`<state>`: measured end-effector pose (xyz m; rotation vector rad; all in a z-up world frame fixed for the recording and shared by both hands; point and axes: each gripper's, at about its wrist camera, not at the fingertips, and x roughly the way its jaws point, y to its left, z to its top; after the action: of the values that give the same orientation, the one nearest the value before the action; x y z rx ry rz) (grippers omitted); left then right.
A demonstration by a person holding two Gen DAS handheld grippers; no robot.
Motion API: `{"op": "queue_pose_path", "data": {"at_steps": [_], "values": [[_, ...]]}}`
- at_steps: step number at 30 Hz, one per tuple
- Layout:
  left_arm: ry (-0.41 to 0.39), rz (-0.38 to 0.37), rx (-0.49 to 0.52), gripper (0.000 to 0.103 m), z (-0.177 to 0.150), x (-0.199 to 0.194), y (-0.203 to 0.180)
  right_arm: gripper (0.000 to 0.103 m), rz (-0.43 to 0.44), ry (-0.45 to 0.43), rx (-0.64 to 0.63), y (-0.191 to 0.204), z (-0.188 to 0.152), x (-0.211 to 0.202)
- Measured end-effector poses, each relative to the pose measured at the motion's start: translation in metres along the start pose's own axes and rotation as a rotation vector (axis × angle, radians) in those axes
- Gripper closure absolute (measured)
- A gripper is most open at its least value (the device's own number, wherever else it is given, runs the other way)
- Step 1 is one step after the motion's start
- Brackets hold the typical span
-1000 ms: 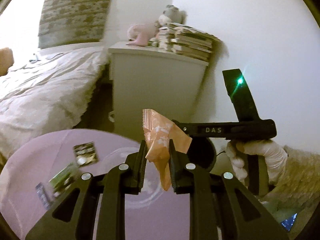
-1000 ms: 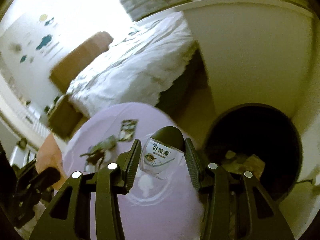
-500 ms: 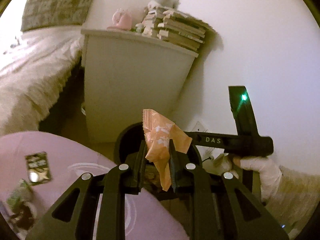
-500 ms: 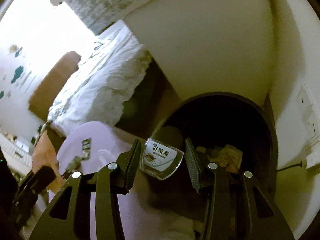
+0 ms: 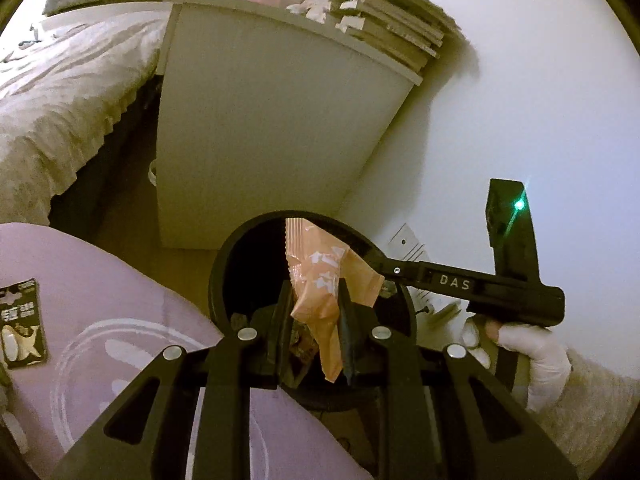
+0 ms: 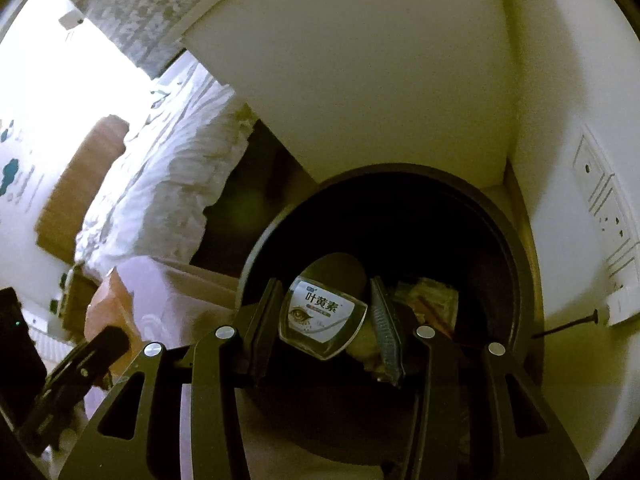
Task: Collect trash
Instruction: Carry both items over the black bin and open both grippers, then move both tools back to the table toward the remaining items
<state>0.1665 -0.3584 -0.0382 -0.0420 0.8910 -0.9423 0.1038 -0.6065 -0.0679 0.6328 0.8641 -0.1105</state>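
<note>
Seen first from the left wrist camera, an orange wrapper (image 5: 320, 280) is clamped between the jaws of the left gripper (image 5: 314, 328), which are closed on its crumpled middle; its serrated upper end rises above the jaws and a lower corner hangs beneath them. The wrapper is held over the open mouth of a black trash bin (image 5: 224, 264), which stands on the floor against a white cabinet (image 5: 272, 128) with stacked books (image 5: 384, 24) on top. At the lower left a lilac tabletop (image 5: 104, 288) is seen, with a dark packet (image 5: 22, 324) lying on it near the edge of the frame. At the right the right gripper (image 5: 472, 284) is seen from the side, held by a white-gloved hand (image 5: 536, 356).

From the right wrist camera, a small clear bottle (image 6: 322, 316) with a printed eye label sits between the jaws of the right gripper (image 6: 324, 320). The left jaw touches it, while a narrow gap shows at the ribbed right pad, so whether it is gripped cannot be told. It is held above the bin's (image 6: 516, 232) dark opening, where other rubbish (image 6: 432, 300) lies. A bed (image 6: 168, 168) is seen at the left.
</note>
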Motion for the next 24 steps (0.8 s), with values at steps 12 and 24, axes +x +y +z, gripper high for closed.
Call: {"op": "queue_pose_path", "data": {"at_steps": [12,24], "values": [[0.04,0.024,0.0,0.046,0.005,0.02,-0.009,0.058,-0.008,0.019,0.041,-0.013,0.0,0.003],[-0.052,0.078,-0.015,0.033,-0.01,-0.044,-0.001,0.051,0.053,0.028,-0.055,0.034,-0.012,-0.005]]}}
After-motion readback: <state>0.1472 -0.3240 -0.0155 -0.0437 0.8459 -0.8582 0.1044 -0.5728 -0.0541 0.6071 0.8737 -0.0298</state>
